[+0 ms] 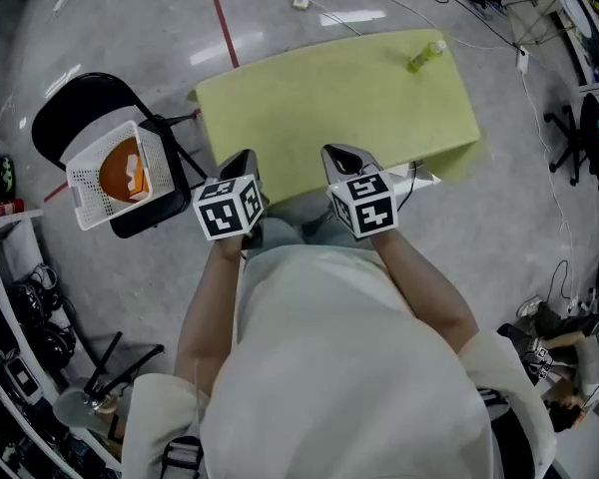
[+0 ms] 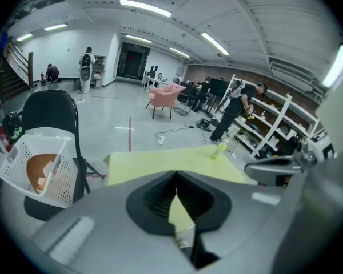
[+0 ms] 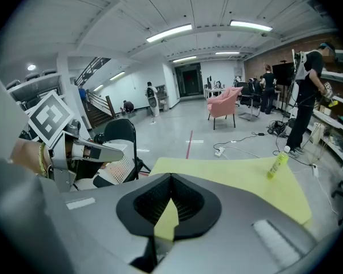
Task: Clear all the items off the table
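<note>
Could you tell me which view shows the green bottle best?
The right gripper view: the bottle looks largest and clearest there. The head view shows it small at the table's far edge; the left gripper view, small too.

The table [image 1: 339, 108] is showing a plain, pale yellow-green top. The bottle [image 1: 426, 56] at its far right corner is glowing a brighter yellow-green under a pale cap. To the left, the basket [image 1: 90, 203] is showing white in a fine lattice pattern, with something orange [image 1: 120, 168] inside it, and the chair [image 1: 80, 108] there is showing black. The left gripper [image 1: 242, 158] and right gripper [image 1: 341, 154] are showing grey shells with black ribbed pads, and their marker cubes [image 1: 228, 206] are showing white with bold black square patterns. The floor [image 1: 130, 28] is gleaming grey, with a red line [image 1: 220, 13] running across it. Far off, an armchair [image 2: 167, 94] is showing pink.
</note>
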